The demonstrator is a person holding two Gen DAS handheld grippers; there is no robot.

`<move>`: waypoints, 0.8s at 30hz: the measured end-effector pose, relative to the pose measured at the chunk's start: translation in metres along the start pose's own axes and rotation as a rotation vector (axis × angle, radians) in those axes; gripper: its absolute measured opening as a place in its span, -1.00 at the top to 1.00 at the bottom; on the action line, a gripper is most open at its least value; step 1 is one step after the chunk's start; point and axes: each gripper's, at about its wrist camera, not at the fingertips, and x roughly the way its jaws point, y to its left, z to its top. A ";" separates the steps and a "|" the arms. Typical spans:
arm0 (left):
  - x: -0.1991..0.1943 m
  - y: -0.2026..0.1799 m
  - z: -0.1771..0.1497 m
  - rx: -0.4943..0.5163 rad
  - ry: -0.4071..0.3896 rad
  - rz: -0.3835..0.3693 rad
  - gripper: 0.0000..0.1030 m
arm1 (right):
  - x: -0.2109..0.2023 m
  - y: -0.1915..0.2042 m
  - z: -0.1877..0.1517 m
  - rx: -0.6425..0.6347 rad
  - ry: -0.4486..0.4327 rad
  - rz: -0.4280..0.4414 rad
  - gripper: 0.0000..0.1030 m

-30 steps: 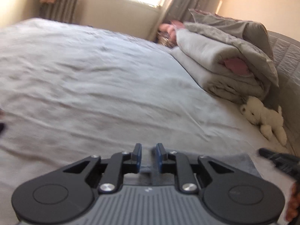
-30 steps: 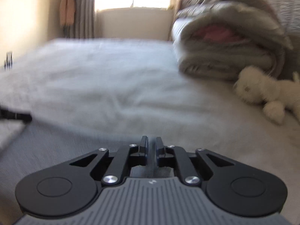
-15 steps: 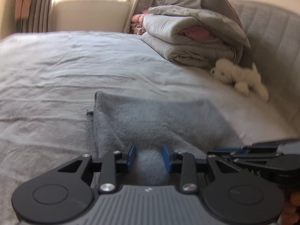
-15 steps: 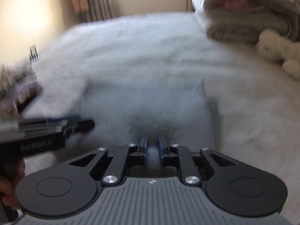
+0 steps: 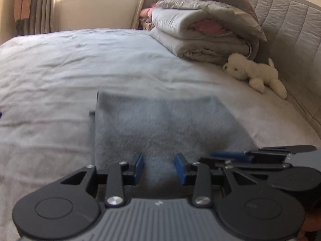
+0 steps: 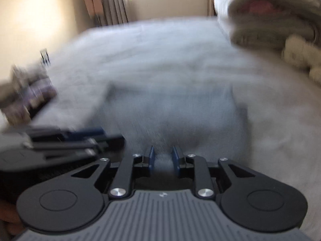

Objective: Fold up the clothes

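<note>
Broadly, a wide bed covered in a pale grey, faintly creased sheet (image 5: 80, 64) fills both views, with a bright window and long grey curtains (image 5: 40, 6) beyond its far edge and a grey quilted padded headboard (image 5: 291, 32) curving along the right side. Against that headboard sits a bulky stack of folded grey duvets (image 5: 200, 30) with a pink layer showing in the fold, soft and puffy in shape. Near the front of the bed lies the folded blue-grey fleece garment (image 5: 160, 124), a fuzzy rectangle lying flat on the sheet, its far edge straight and a thin strip of cloth showing along its left side. A small white plush dog (image 5: 252, 72) lies on its side just beside the duvet stack. The left gripper (image 5: 159, 167), black with blue pads, hovers at the garment's near edge; its jaws have just been opening and stand apart with fleece seen between them but not pinched. The right gripper (image 6: 162, 159), close beside it at the same edge, has also just been opening, its narrower gap framing the fleece without clamping it; that view is blurred.
</note>
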 end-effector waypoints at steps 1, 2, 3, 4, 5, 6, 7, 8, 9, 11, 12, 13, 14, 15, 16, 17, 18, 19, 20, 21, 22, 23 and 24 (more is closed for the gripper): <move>0.000 0.004 -0.002 -0.012 -0.008 -0.012 0.25 | 0.004 0.000 -0.002 0.004 0.000 0.000 0.52; 0.001 0.007 -0.002 -0.032 -0.005 -0.020 0.25 | 0.004 0.000 -0.002 0.008 -0.002 -0.003 0.52; 0.002 0.010 -0.001 -0.054 -0.001 -0.028 0.25 | 0.005 0.001 -0.001 0.011 -0.003 -0.005 0.51; 0.003 0.013 -0.001 -0.076 0.003 -0.036 0.25 | 0.005 0.002 -0.001 0.012 -0.003 -0.006 0.51; 0.003 0.014 -0.001 -0.079 0.001 -0.040 0.25 | 0.006 0.002 0.000 0.014 -0.005 -0.007 0.51; 0.003 0.014 -0.002 -0.081 -0.002 -0.043 0.25 | 0.008 0.002 0.000 0.018 -0.008 -0.006 0.51; 0.003 0.014 -0.003 -0.075 -0.007 -0.043 0.25 | 0.009 0.001 0.001 0.021 -0.009 -0.004 0.51; 0.002 0.013 -0.004 -0.073 -0.009 -0.044 0.25 | 0.010 -0.001 0.001 0.023 -0.010 -0.003 0.51; 0.002 0.013 -0.004 -0.071 -0.010 -0.045 0.25 | 0.009 -0.001 0.001 0.020 -0.010 -0.003 0.51; 0.000 0.014 -0.003 -0.059 -0.008 -0.046 0.24 | 0.005 0.000 0.000 0.001 -0.010 -0.004 0.51; -0.002 0.015 -0.001 -0.054 -0.006 -0.043 0.24 | 0.002 -0.001 0.000 -0.003 -0.012 -0.004 0.51; -0.004 0.016 0.001 -0.049 -0.004 -0.040 0.24 | -0.001 -0.002 0.001 -0.003 -0.017 -0.008 0.48; -0.007 0.018 0.003 -0.048 -0.006 -0.031 0.22 | -0.004 -0.004 0.003 -0.002 -0.024 -0.017 0.35; -0.010 0.020 0.005 -0.045 -0.011 -0.016 0.20 | -0.007 -0.005 0.005 -0.001 -0.031 -0.025 0.29; -0.011 0.022 0.006 -0.040 -0.014 -0.007 0.18 | -0.010 -0.007 0.007 0.000 -0.039 -0.033 0.24; -0.012 0.024 0.006 -0.035 -0.018 0.001 0.15 | -0.010 -0.009 0.007 0.002 -0.034 -0.042 0.23; -0.010 0.027 0.006 -0.042 -0.012 -0.001 0.15 | -0.007 -0.012 0.006 0.006 -0.017 -0.045 0.23; -0.008 0.030 0.005 -0.051 -0.005 -0.004 0.14 | -0.003 -0.015 0.005 0.013 -0.001 -0.042 0.23; -0.006 0.033 0.005 -0.059 0.001 -0.007 0.14 | 0.000 -0.016 0.003 0.013 0.009 -0.042 0.23; -0.004 0.036 0.004 -0.068 0.008 -0.010 0.14 | 0.000 -0.015 0.003 0.007 0.010 -0.044 0.23; -0.002 0.039 0.004 -0.077 0.015 -0.014 0.14 | -0.002 -0.015 0.005 0.005 0.009 -0.046 0.23; -0.002 0.040 0.004 -0.082 0.017 -0.014 0.14 | -0.004 -0.014 0.006 0.002 0.009 -0.048 0.24; -0.002 0.041 0.004 -0.087 0.020 -0.013 0.14 | -0.007 -0.014 0.007 0.001 0.008 -0.051 0.24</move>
